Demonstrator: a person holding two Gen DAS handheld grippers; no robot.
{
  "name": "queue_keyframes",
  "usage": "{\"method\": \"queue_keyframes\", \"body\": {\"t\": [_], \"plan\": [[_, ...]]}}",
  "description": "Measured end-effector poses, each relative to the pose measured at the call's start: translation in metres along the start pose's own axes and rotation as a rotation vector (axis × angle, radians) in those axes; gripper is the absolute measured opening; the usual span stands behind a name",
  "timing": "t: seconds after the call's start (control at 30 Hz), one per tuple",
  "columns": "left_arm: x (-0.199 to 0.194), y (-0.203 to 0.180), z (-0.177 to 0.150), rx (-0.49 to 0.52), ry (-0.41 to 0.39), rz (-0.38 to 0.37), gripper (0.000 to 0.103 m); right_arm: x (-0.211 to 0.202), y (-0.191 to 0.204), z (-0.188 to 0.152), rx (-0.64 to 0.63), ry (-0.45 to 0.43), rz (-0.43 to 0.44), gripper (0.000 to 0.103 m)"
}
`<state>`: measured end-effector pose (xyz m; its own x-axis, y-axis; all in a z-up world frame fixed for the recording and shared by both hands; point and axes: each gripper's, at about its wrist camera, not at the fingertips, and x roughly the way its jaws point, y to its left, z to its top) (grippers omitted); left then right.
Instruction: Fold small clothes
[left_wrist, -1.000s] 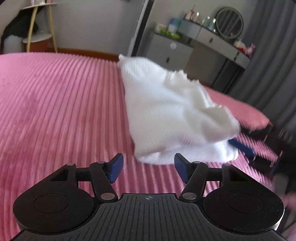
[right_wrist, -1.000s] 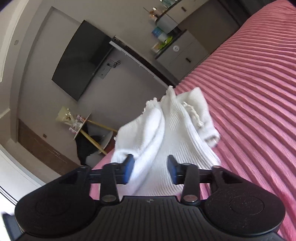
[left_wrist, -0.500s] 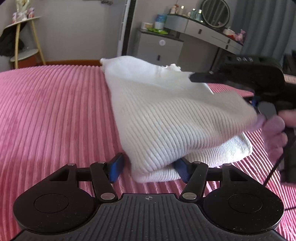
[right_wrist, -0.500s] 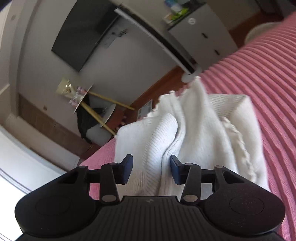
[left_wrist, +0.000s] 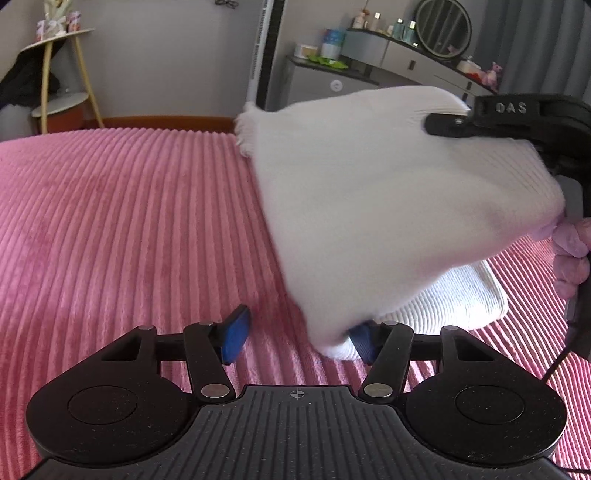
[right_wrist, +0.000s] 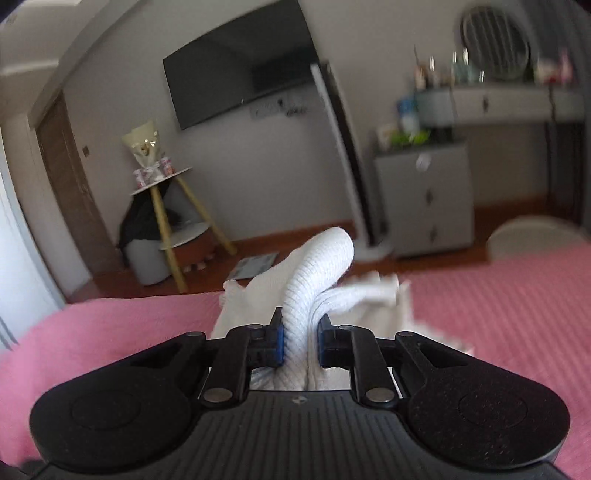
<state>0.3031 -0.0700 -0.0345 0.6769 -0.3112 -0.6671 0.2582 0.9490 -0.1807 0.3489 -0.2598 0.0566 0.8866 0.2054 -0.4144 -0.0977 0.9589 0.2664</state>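
Pink ribbed bedspread (left_wrist: 129, 229) lies under your white knit garment (left_wrist: 388, 206), half lifted. Your right gripper (right_wrist: 300, 345) is closing on a bunched fold; your left gripper (left_wrist: 295, 338) stands wide, cloth against one pad. Lift further and the loose lower corner may drag, undoing the fold.

A pink ribbed bedspread (left_wrist: 129, 229) covers the bed. Beyond it, grey walls carry a dark television (right_wrist: 240, 74). A two-tier side table (left_wrist: 59, 70) on yellow legs stands left; a grey cabinet (right_wrist: 424, 199) and dressing counter (left_wrist: 417, 62) with round mirror (left_wrist: 443, 27) stand right.
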Motion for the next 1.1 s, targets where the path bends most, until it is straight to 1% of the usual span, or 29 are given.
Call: {"method": "queue_keyframes", "body": {"t": [0.1, 0.17, 0.3, 0.4, 0.43, 0.5, 0.53, 0.6, 0.67, 0.73, 0.8, 0.87, 0.97, 1.03, 1.1], "plan": [[0.001, -0.003, 0.000, 0.004, 0.006, 0.004, 0.063, -0.006, -0.007, -0.004, -0.048, 0.000, -0.049, 0.015], [0.002, -0.004, 0.000, 0.006, 0.009, 0.004, 0.064, -0.005, -0.014, -0.009, -0.040, 0.009, -0.078, 0.015], [0.002, -0.007, 0.001, 0.015, 0.012, 0.007, 0.065, -0.006, -0.025, -0.030, -0.043, 0.033, -0.116, 0.015], [0.003, -0.004, 0.002, 0.006, 0.020, 0.000, 0.066, -0.002, -0.037, -0.044, -0.011, 0.047, -0.137, 0.015], [0.003, -0.003, 0.002, 0.001, 0.023, -0.006, 0.067, -0.001, -0.043, -0.051, 0.006, 0.059, -0.145, 0.017], [0.001, -0.001, 0.002, -0.004, 0.031, -0.022, 0.067, 0.003, -0.056, -0.062, 0.061, 0.090, -0.154, 0.023], [-0.003, 0.001, 0.002, -0.007, 0.034, -0.037, 0.067, -0.001, -0.062, -0.062, 0.098, 0.080, -0.151, 0.032], [-0.009, 0.008, 0.000, -0.007, 0.049, -0.062, 0.067, -0.018, -0.071, -0.061, 0.182, 0.061, -0.167, 0.044], [-0.019, 0.017, -0.001, -0.019, 0.047, -0.079, 0.067, -0.039, -0.083, -0.066, 0.325, 0.031, -0.133, 0.045], [-0.028, 0.025, 0.001, -0.054, 0.036, -0.101, 0.067, -0.065, -0.092, -0.077, 0.460, 0.002, -0.074, 0.045], [-0.035, 0.030, 0.008, -0.098, 0.013, -0.124, 0.070, -0.085, -0.094, -0.092, 0.536, -0.027, -0.020, 0.045], [-0.036, 0.030, 0.017, -0.122, -0.002, -0.131, 0.071, -0.094, -0.092, -0.103, 0.576, -0.020, 0.020, 0.045], [-0.032, 0.020, 0.027, -0.121, -0.014, -0.128, 0.071, -0.085, -0.088, -0.108, 0.616, 0.031, 0.062, 0.044], [-0.030, 0.015, 0.031, -0.116, -0.008, -0.131, 0.071, -0.083, -0.084, -0.105, 0.614, 0.052, 0.073, 0.043], [-0.023, 0.010, 0.034, -0.104, 0.001, -0.134, 0.073, -0.086, -0.077, -0.099, 0.574, 0.029, 0.091, 0.043]]}}
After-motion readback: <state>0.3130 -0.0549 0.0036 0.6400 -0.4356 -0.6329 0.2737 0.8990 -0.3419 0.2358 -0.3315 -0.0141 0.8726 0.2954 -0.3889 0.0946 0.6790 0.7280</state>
